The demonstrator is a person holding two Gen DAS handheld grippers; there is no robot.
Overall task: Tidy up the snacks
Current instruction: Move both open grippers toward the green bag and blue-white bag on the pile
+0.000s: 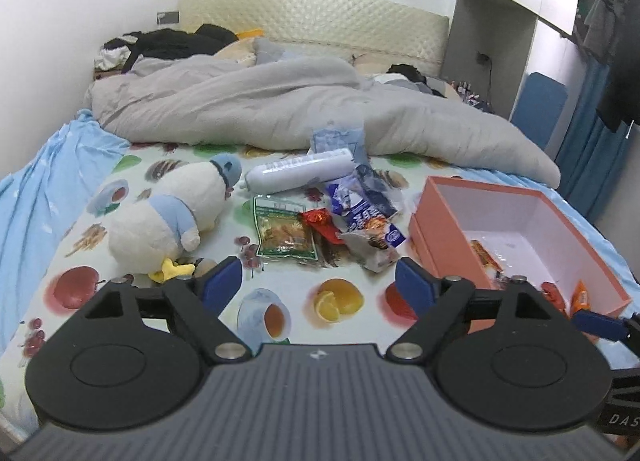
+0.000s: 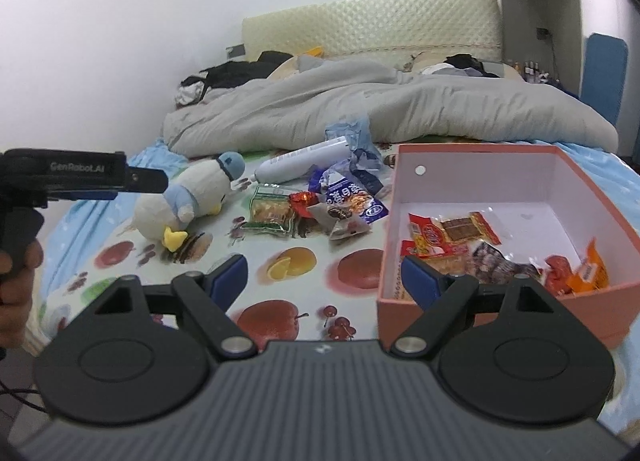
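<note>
A pink open box [image 2: 476, 149] sits on the bed at the right and holds several packets, among them red-yellow ones [image 2: 440, 237] and an orange one [image 2: 592, 269]. Left of the box [image 1: 520, 197] lies a loose pile: a green packet [image 1: 284, 233], a red wrapped sweet [image 1: 318, 221], a blue-white bag [image 1: 360, 205] and a grey packet [image 1: 372, 249]. My left gripper [image 1: 318, 279] is open just short of the pile, nothing between its fingers. My right gripper [image 2: 323, 277] is open too, its right finger at the box's near left corner.
A plush duck [image 1: 172, 213] lies left of the pile, and a white tube [image 1: 300, 173] lies behind it. A crumpled grey duvet [image 1: 280, 101] covers the far half of the bed. The fruit-print sheet [image 2: 288, 261] spreads in front of both grippers. A hand [image 2: 16, 273] holds the left tool.
</note>
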